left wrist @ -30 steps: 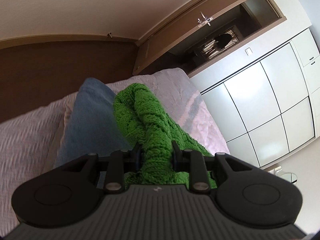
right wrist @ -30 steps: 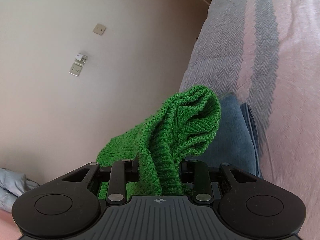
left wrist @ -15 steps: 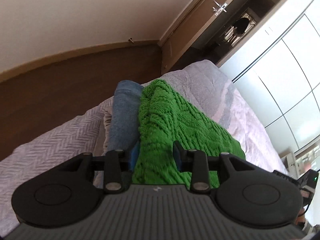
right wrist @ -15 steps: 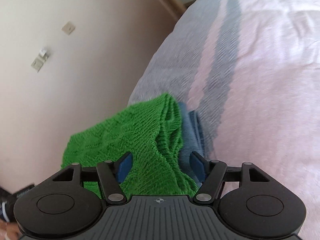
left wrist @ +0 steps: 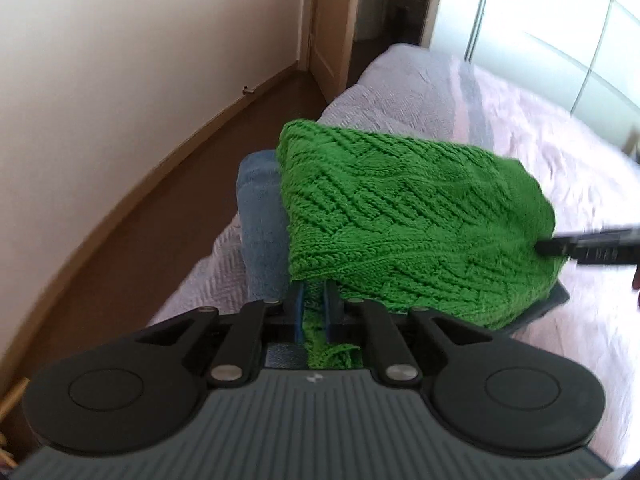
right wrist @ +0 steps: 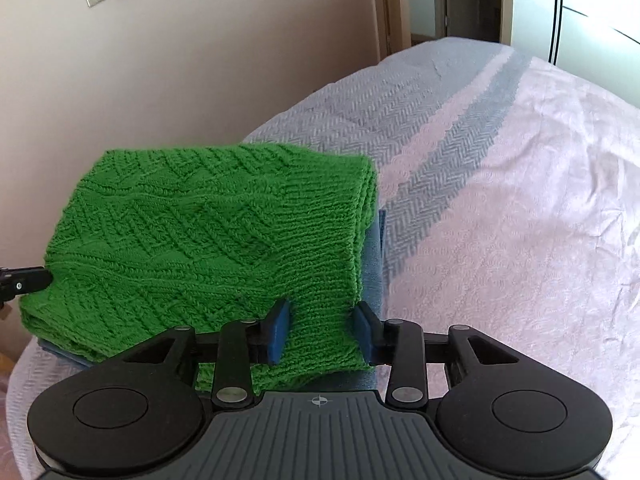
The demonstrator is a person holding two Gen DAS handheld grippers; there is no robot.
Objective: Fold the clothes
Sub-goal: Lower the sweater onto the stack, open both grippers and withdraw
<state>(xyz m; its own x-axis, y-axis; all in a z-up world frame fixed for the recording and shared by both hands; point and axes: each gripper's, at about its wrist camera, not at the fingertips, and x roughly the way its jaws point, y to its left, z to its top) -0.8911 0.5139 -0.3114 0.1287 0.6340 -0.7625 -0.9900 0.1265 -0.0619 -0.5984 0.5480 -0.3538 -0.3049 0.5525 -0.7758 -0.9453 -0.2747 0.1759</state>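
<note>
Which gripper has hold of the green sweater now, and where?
The left gripper is shut on the green sweater at its near edge fold. The right gripper is open, its fingers straddling the near edge without pinching.

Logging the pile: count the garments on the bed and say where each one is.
2. The green knit sweater lies folded on top; a blue garment lies under it, near the bed edge. Others may be hidden beneath.

You have one green knitted sweater (right wrist: pixel 208 240), one folded blue garment (left wrist: pixel 260 232) beneath it, one bed (right wrist: pixel 520 200), two grippers.
</note>
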